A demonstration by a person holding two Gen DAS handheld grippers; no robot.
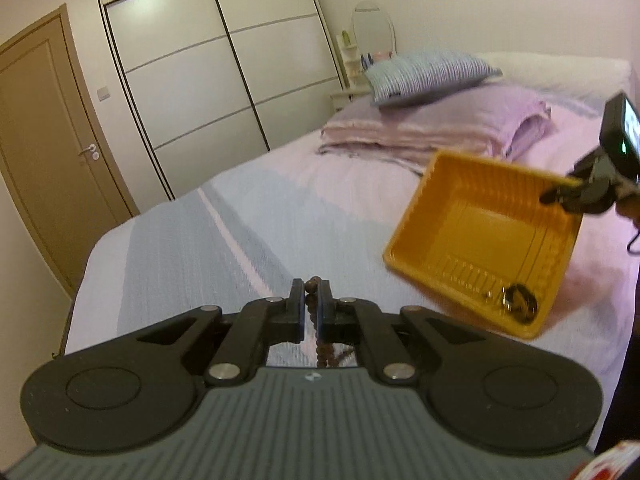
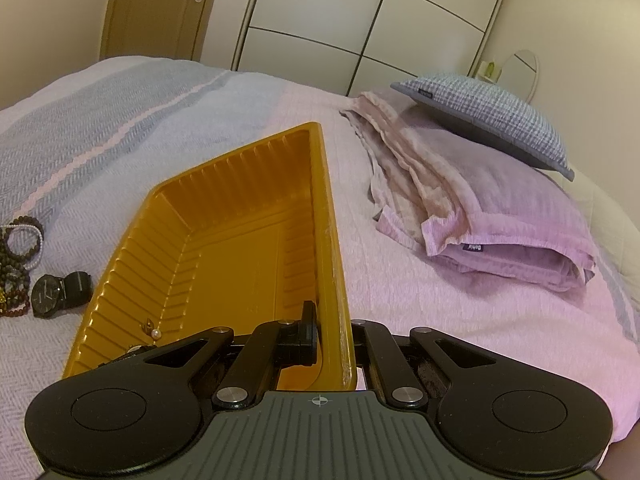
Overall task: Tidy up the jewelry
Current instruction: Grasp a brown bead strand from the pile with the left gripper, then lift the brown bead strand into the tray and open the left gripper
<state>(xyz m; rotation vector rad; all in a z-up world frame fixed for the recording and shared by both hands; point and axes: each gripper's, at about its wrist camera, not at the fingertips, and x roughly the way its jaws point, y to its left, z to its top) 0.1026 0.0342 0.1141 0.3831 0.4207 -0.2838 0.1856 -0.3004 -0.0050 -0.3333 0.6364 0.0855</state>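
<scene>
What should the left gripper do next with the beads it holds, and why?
Probably carry the bead strand right and over the yellow tray. The left gripper is shut on it, while the right gripper holds the tray tilted by its rim.

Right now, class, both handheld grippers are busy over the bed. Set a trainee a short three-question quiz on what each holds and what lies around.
1. True or false: the left gripper is shut on a brown wooden bead strand.
2. Which part of the ribbed yellow plastic tray does the right gripper clamp? A) its side rim B) its floor C) nothing
3. Fill in: the black wristwatch lies on the ______, outside the tray.

Key: 1 true. 2 A, one finger inside the wall and one outside. 3 striped bedspread, beside a pile of dark beaded bracelets.
</scene>
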